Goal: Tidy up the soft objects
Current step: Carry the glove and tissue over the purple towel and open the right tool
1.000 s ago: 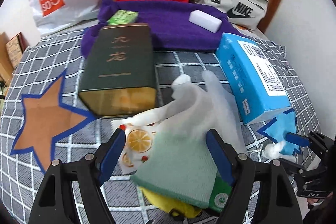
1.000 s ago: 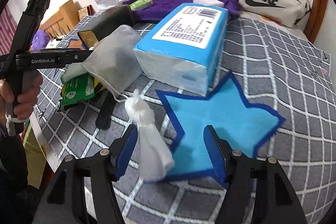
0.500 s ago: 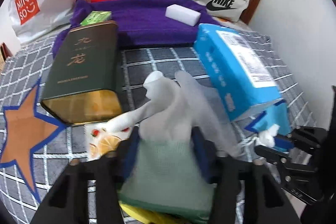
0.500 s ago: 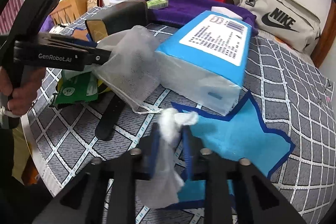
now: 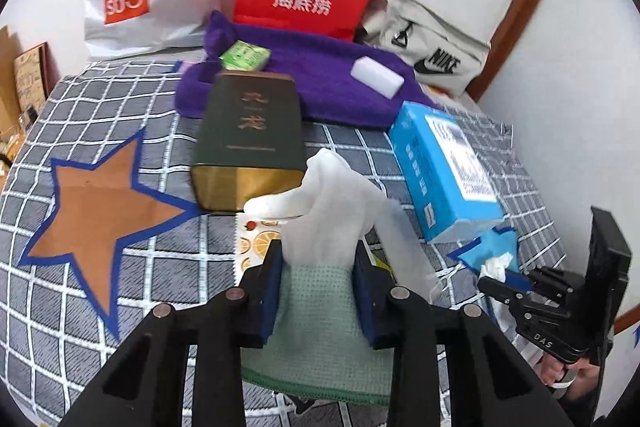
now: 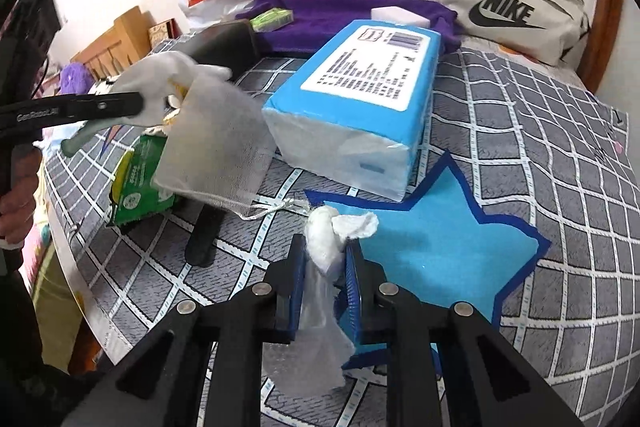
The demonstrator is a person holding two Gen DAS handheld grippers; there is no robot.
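Both sets of jaws have closed since a second ago: the left gripper (image 5: 318,281) pinches a limp white glove (image 5: 326,203) above the bed's near edge, the right gripper (image 6: 324,281) a crumpled tissue wad (image 6: 326,241) by the blue star (image 6: 436,247). Both look light, soft and compressible; mid-body pinches suit them.

A grey checked bedspread (image 5: 168,267) carries a brown star (image 5: 96,203), blue star (image 6: 436,247), green tin (image 5: 250,131), tissue pack (image 6: 360,107) and purple towel (image 5: 320,87).
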